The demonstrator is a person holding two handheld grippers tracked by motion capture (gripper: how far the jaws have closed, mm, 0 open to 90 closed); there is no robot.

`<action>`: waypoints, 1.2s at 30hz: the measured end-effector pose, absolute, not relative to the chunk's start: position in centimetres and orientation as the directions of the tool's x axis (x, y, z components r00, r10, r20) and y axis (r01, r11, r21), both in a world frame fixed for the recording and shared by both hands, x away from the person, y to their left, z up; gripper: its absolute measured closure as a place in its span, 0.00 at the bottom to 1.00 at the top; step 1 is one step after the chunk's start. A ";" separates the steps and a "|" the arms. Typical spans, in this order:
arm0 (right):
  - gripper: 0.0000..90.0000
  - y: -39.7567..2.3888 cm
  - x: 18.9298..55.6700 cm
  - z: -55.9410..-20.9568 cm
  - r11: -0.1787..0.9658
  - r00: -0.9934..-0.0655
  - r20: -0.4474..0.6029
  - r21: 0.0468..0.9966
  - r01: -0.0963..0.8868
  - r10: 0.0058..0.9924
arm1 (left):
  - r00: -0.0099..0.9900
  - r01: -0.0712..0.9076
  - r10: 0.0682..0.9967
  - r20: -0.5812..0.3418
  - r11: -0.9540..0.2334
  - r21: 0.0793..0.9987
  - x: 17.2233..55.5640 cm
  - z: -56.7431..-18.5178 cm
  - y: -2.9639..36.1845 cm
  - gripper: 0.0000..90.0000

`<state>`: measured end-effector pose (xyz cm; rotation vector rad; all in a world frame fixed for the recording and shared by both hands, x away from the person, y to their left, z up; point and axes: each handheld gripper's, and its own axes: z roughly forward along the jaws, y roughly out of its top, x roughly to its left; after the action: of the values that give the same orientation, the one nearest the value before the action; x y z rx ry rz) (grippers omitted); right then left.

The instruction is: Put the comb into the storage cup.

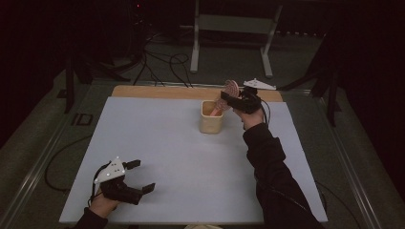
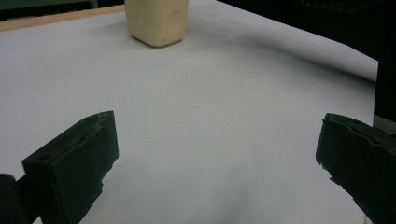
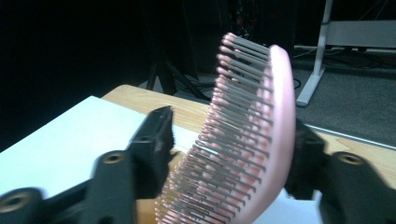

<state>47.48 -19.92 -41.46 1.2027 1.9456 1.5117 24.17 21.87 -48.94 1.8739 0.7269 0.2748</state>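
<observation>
A pink hairbrush (image 1: pixel 232 88) with grey bristles stands tilted, its handle down inside a beige cup (image 1: pixel 211 123) at the far middle of the table. My right gripper (image 1: pixel 229 100) is shut on the hairbrush just above the cup's rim. In the right gripper view one jaw presses the bristles and the other the back of the hairbrush (image 3: pixel 252 130), with the right gripper (image 3: pixel 232 133) closed around the head. My left gripper (image 1: pixel 143 175) rests open at the near left, far from the cup. Its jaws in the left gripper view stand wide apart, left gripper (image 2: pixel 217 135) empty, cup (image 2: pixel 156 23) ahead.
A white sheet (image 1: pixel 181 157) covers the table, with a wooden strip (image 1: pixel 157 91) along the far edge. Behind the table stand a white metal frame (image 1: pixel 196 47) and cables (image 1: pixel 162 62) on the floor. A dark sleeve (image 1: pixel 272 176) lies across the right side.
</observation>
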 end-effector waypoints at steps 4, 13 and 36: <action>0.26 -20.2 47.4 -41.3 0.032 -0.540 0.204 0.918 0.395 0.816 | 0.788 0.356 0.599 -0.142 -0.255 0.899 24.2 -48.9 21.9 0.00; 0.10 -20.6 47.2 -41.2 0.069 -0.569 0.206 0.903 0.423 0.796 | 0.791 0.353 0.596 -0.140 -0.256 0.900 24.2 -48.9 21.8 0.00; 0.11 -20.9 46.6 -41.0 0.162 -0.610 0.128 0.903 0.398 0.782 | 0.789 0.354 0.599 -0.140 -0.256 0.900 24.0 -48.9 21.9 0.00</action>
<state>46.64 -20.90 -40.99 1.1231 2.0771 1.4327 24.03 21.90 -48.91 1.8725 0.7256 0.2767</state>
